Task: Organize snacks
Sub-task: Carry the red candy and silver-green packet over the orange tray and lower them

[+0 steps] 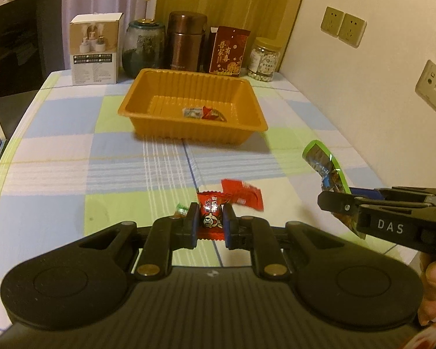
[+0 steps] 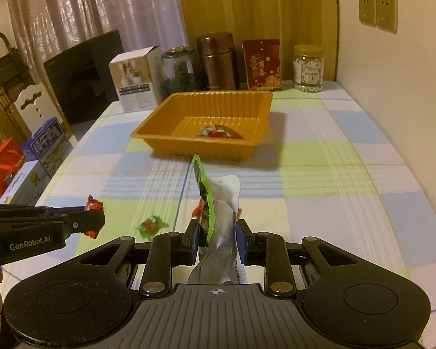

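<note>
Left gripper first, seen from its own wrist: our jaws are pinched narrow on a small red foil-wrapped candy with a cartoon face, held clear of the checked tablecloth. Just beyond it a flat red sachet lies on the cloth, and a little green-wrapped sweet peeks out beside our left finger. Ahead sits the orange ribbed plastic tray, with two wrapped snacks already in its bottom. Over on the right edge, our right gripper carries a green-edged snack pouch.

Switching to the right wrist: those jaws are clamped on the same crumpled pouch, which stands up tall between the pads. Our left tool comes in at the left with its red candy, and the green sweet waits on the cloth.

We judge both pickups done and the carry on. Next we need both loads over the tray's open middle, then release, the tall pouch clearing the near rim.
</note>
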`<state>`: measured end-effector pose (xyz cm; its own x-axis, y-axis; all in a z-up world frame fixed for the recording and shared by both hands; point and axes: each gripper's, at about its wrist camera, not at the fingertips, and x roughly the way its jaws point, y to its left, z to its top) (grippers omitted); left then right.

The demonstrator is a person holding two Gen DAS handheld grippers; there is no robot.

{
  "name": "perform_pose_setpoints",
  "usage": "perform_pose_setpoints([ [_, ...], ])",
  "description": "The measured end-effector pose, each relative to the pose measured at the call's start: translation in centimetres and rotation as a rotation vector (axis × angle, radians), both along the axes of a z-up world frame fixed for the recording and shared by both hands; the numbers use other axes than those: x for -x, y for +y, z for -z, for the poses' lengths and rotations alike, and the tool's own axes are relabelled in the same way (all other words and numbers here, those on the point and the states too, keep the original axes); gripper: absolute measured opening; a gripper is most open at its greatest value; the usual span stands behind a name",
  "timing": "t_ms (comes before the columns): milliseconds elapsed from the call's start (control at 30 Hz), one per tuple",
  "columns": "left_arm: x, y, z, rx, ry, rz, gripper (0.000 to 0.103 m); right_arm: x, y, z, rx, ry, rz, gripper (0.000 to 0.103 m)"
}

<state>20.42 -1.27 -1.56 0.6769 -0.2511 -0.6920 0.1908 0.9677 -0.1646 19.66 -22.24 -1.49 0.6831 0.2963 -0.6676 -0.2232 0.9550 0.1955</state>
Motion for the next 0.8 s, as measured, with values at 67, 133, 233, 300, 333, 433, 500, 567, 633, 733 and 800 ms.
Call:
perform_pose_setpoints([
  [67, -0.9, 0.0, -0.3, 0.006, -0.004, 0.003, 0.014, -0.7, -0.1, -0.2, 0.005, -0.006, -0.002, 0.027],
  [133, -1.9, 0.2, -0.6, 0.011, -0.009, 0.002, 0.014, -1.5, -0.2, -0.5, 0.005, -0.01, -0.002, 0.027],
  [233, -3.5, 0.2, -1.2, 0.008, -0.019, 0.005, 0.014, -2.8, -0.5, -1.0, 0.001, -0.016, -0.003, 0.027],
  [300, -4.7, 0.2, -1.4, 0.004, -0.022, 0.011, 0.014, -3.8, -0.5, -1.2, 0.0, -0.02, -0.004, 0.027],
  [333, -5.4, 0.2, -1.5, 0.002, -0.022, 0.014, 0.014, -4.4, -0.6, -1.4, 0.0, -0.021, -0.005, 0.027],
  [433, -7.5, 0.4, -1.7, 0.007, -0.018, 0.016, 0.014, -6.3, -0.6, -1.9, -0.002, -0.025, -0.009, 0.027],
  [500, -8.9, 0.5, -1.8, 0.01, -0.017, 0.016, 0.014, -7.6, -0.5, -2.1, -0.006, -0.027, -0.014, 0.027],
  [567, -10.4, 0.6, -2.0, 0.01, -0.016, 0.013, 0.014, -9.1, -0.4, -2.4, -0.011, -0.026, -0.018, 0.027],
  [633, -12.0, 0.6, -2.2, 0.01, -0.018, 0.011, 0.014, -10.3, -0.3, -2.5, -0.013, -0.029, -0.021, 0.027],
  [733, -14.3, 0.8, -2.2, 0.023, -0.01, 0.007, 0.014, -12.4, -0.1, -2.5, -0.019, -0.025, -0.024, 0.027],
  [800, -15.7, 0.9, -2.2, 0.018, -0.007, 0.005, 0.014, -13.7, 0.2, -2.6, -0.023, -0.023, -0.029, 0.027],
])
